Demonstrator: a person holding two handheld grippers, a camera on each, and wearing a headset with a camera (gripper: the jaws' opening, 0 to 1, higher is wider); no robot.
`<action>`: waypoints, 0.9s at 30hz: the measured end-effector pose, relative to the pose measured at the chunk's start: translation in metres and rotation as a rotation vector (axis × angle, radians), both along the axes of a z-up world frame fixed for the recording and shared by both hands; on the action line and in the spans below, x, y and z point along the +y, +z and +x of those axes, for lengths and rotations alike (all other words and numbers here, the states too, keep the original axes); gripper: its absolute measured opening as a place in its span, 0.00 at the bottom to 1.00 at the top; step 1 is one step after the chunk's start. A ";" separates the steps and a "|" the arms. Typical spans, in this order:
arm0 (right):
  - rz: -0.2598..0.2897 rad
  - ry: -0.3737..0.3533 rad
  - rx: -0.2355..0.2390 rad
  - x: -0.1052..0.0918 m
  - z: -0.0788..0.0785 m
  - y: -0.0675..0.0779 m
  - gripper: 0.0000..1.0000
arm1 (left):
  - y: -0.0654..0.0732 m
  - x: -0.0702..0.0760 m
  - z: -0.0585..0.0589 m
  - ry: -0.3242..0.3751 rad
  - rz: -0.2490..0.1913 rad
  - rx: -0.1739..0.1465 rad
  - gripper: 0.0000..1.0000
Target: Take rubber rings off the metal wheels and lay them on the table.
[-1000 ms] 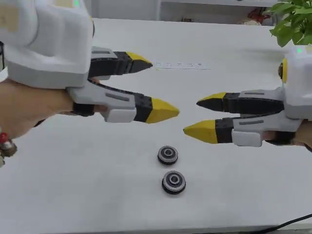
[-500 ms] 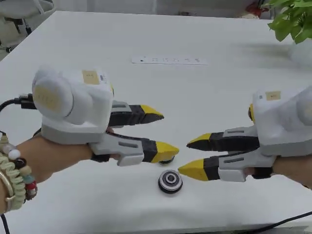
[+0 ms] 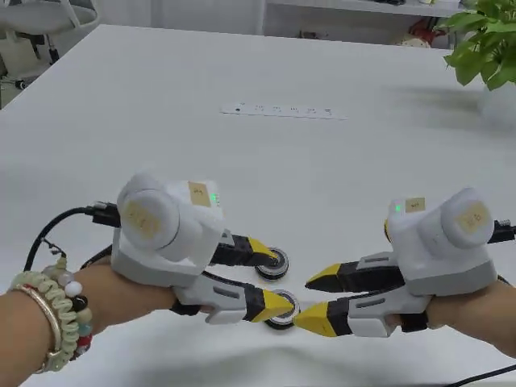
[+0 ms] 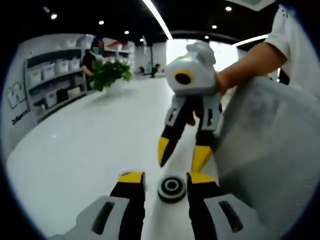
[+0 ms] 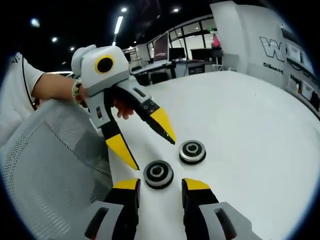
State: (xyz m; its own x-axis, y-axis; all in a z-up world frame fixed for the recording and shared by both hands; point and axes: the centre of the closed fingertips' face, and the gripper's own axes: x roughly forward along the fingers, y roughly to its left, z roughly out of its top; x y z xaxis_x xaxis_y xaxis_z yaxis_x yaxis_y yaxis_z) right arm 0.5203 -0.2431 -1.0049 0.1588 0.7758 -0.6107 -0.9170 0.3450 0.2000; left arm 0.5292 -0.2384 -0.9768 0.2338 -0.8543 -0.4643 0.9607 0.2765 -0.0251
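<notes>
Your left gripper (image 3: 280, 278) hangs low over the white tabletop (image 3: 161, 129) with its yellow-tipped fingers released and spread, grasping nothing. The nearer round metal wheel (image 5: 158, 174), with a black rubber ring (image 5: 147, 176) around its rim, lies flat on the tabletop; in the left gripper view it sits just ahead of the gap between those fingers. Your right gripper (image 3: 305, 300) faces it from the other side, fingers likewise parted and empty, and the right gripper view shows the same wheel just ahead of its tips. The tips of the two grippers are near each other at that wheel. The farther round metal wheel (image 3: 272, 264), also ringed in black, lies just beside the first, close to your left gripper's upper finger. A leafy green plant (image 3: 484, 40) stands at the tabletop's far right.
</notes>
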 end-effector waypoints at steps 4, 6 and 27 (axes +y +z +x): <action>-0.021 0.005 0.001 0.000 -0.001 -0.006 0.29 | -0.010 -0.002 0.001 0.018 0.009 0.023 0.28; -0.030 0.008 -0.001 0.000 -0.001 -0.009 0.29 | -0.014 -0.002 0.002 0.021 0.017 0.030 0.28; -0.063 0.028 -0.013 0.004 -0.003 -0.016 0.22 | -0.024 0.002 -0.002 -0.018 0.049 -0.004 0.20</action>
State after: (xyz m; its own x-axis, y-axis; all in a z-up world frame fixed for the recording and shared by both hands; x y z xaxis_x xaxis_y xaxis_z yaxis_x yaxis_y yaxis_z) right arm 0.5177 -0.2387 -1.0209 0.1455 0.7403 -0.6563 -0.9290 0.3304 0.1668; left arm 0.5274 -0.2362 -1.0009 0.2206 -0.8343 -0.5052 0.9655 0.2604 -0.0084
